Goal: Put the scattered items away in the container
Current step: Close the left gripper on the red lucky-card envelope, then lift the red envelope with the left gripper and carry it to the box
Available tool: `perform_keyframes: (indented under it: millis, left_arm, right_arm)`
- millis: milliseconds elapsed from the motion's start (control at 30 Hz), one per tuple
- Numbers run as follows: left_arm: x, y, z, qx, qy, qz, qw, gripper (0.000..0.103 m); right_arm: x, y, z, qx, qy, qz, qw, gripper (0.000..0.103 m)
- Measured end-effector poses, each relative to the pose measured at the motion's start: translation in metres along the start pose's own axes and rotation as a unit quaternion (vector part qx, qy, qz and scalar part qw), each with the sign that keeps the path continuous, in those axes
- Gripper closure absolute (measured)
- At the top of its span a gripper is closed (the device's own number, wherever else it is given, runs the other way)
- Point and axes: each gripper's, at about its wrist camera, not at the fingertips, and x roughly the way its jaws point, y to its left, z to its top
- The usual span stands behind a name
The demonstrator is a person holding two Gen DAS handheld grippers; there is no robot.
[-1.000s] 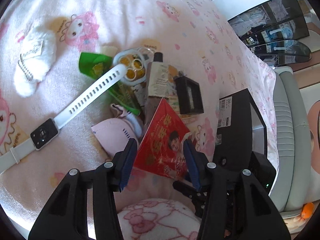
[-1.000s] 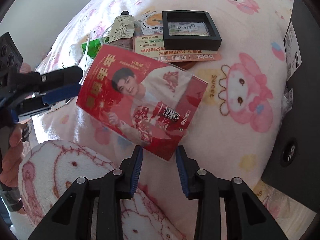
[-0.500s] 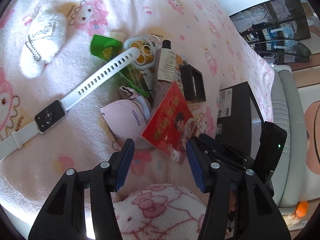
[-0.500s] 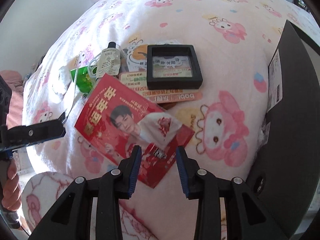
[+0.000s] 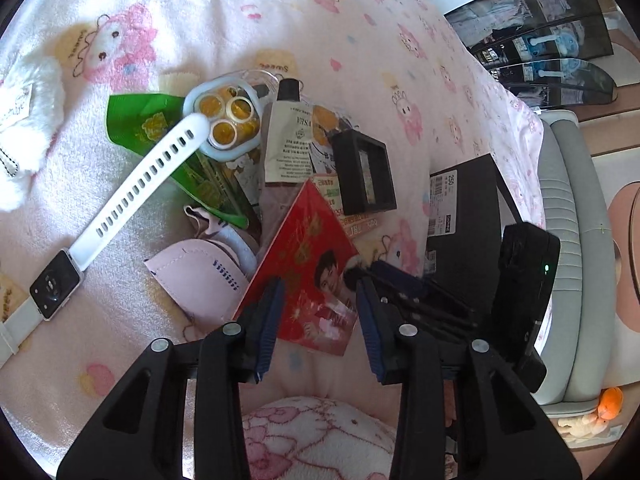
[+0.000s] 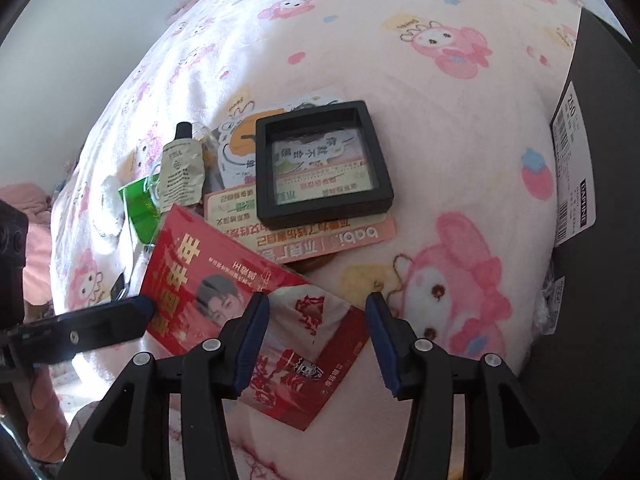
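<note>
A red packet point(image 5: 308, 264) with a printed portrait lies on the pink bedding, leaning on the pile of items. My left gripper point(image 5: 318, 284) straddles its near end with the jaws closing; the pads do not visibly press on it. My right gripper point(image 6: 318, 304) hovers over the red packet point(image 6: 224, 280), jaws opening, holding nothing. One left finger point(image 6: 120, 316) touches the packet's left edge. The black container point(image 5: 464, 216) stands to the right, also at the right edge of the right wrist view point(image 6: 600, 240).
The pile holds a white smartwatch point(image 5: 132, 196), a green sachet point(image 5: 140, 124), a round capsule tray point(image 5: 228, 120), a cream tube point(image 5: 288, 144), a black frame box point(image 6: 320, 160), a pink card point(image 6: 304, 236) and a pink mask point(image 5: 200, 276). A white plush point(image 5: 24, 120) lies far left.
The right gripper widened and let go of the red packet, which dropped from its raised tilt onto the bedding. The left gripper narrowed and came over the packet's near end.
</note>
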Motion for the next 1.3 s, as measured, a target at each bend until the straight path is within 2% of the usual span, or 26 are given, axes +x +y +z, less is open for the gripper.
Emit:
perform_keyframes:
  millis: [67,200,267,367,433,467,567,633,733,833,967,1067,1233,1267,1300]
  left_arm:
    - [-0.006,-0.004,-0.003,0.006,-0.005,0.019,0.9998,0.066]
    - [-0.017,0.000,-0.019,0.016,-0.004,0.039,0.9991,0.046]
    - [-0.019,0.009,-0.022,0.010,0.001,0.039,0.9992,0.046]
    - [-0.019,0.020,-0.020,-0.014,0.001,0.015,0.9998,0.053]
    - [-0.018,0.017,-0.019,-0.010,-0.001,0.002,0.9999,0.070]
    - [-0.018,0.015,-0.018,-0.009,-0.001,-0.008,0.9999,0.071]
    - [-0.012,0.010,-0.016,-0.005,0.000,0.000,1.0000,0.074]
    - [-0.009,0.012,-0.012,-0.011,0.000,-0.001,0.9999,0.081]
    - [-0.009,0.014,0.001,-0.026,-0.020,-0.020,0.9993,0.082]
    - [-0.018,0.014,0.016,-0.030,-0.049,-0.011,0.9983,0.086]
    - [-0.035,0.014,0.023,-0.025,-0.072,-0.010,0.9971,0.086]
    - [-0.042,0.020,0.014,-0.017,-0.063,0.007,0.9978,0.085]
    - [-0.029,0.026,-0.002,-0.002,-0.027,0.000,0.9996,0.084]
    - [-0.023,0.026,-0.003,0.000,-0.019,0.002,0.9998,0.084]
    - [-0.017,0.026,-0.002,-0.002,-0.012,0.005,0.9999,0.084]
  right_arm:
    - [0.000,0.003,-0.005,-0.012,0.011,0.003,1.000,0.057]
    - [-0.011,0.009,-0.006,-0.023,-0.008,0.011,1.000,0.057]
    - [-0.011,0.011,-0.003,-0.027,-0.021,-0.006,0.999,0.057]
    - [-0.007,0.002,0.001,0.003,-0.027,-0.003,1.000,0.056]
    - [0.005,-0.010,0.007,0.044,-0.023,-0.003,0.999,0.056]
    - [0.007,-0.013,0.008,0.053,-0.022,0.005,0.998,0.056]
    - [0.007,-0.012,0.007,0.039,-0.021,0.013,0.999,0.056]
    - [0.008,-0.010,0.005,0.025,-0.008,0.025,0.999,0.056]
    - [0.008,-0.009,-0.002,0.026,0.007,0.024,0.999,0.056]
    - [0.003,0.003,-0.011,0.011,0.020,0.026,0.999,0.056]
    - [-0.012,0.014,-0.007,-0.023,-0.006,0.002,1.000,0.056]
    - [-0.017,0.012,0.002,-0.017,-0.036,-0.024,0.999,0.055]
    - [0.007,-0.001,0.012,0.001,-0.019,-0.025,1.000,0.054]
    - [0.012,-0.003,0.016,0.003,-0.016,-0.023,1.000,0.051]
    - [0.015,-0.005,0.017,0.009,-0.020,-0.015,1.000,0.041]
